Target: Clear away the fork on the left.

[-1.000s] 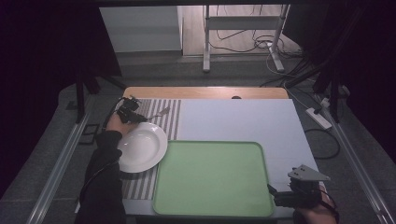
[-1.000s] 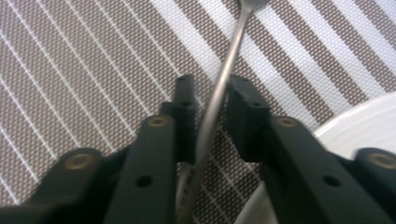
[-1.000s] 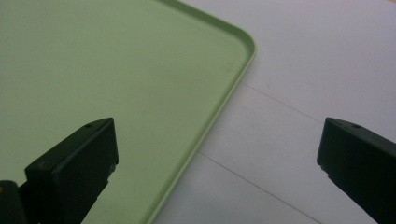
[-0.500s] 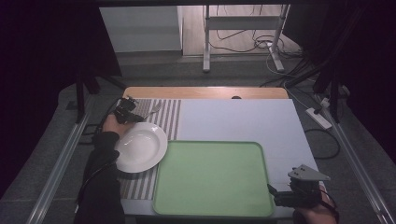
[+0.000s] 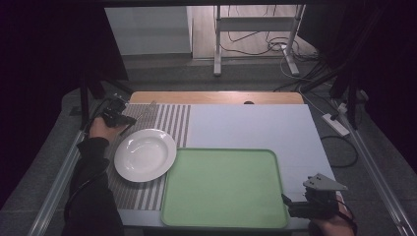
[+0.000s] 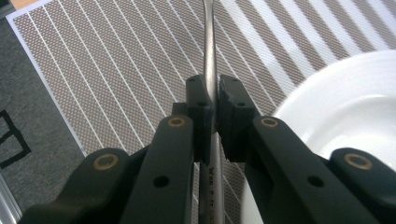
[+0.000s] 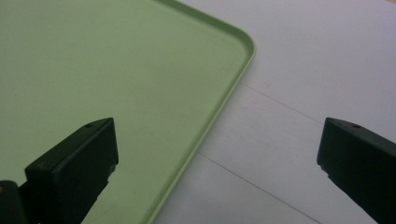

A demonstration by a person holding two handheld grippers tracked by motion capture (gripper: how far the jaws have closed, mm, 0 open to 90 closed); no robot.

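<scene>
My left gripper [image 6: 212, 93] is shut on the thin handle of a metal utensil [image 6: 208, 42], which runs forward over the striped placemat [image 6: 116, 60]; its far end is out of frame. In the high view the left gripper [image 5: 123, 119] sits at the mat's far left corner, just beyond a white plate [image 5: 145, 155]. The plate's rim [image 6: 355, 102] lies to the right of the jaws. My right gripper [image 7: 217, 140] is open with nothing between its jaws, straddling the right edge of a green tray [image 7: 116, 70]. It hovers at the near right corner of the tray [image 5: 221, 150].
A white board [image 5: 255, 128] covers the table beyond and right of the tray. The wooden table edge [image 5: 216, 97] shows at the back. Metal rails [image 5: 373, 167] run along both sides, with cables and a power strip [image 5: 336, 124] on the floor.
My left gripper has drifted a little to the left with the utensil, away from the plate. The right gripper has stayed in place.
</scene>
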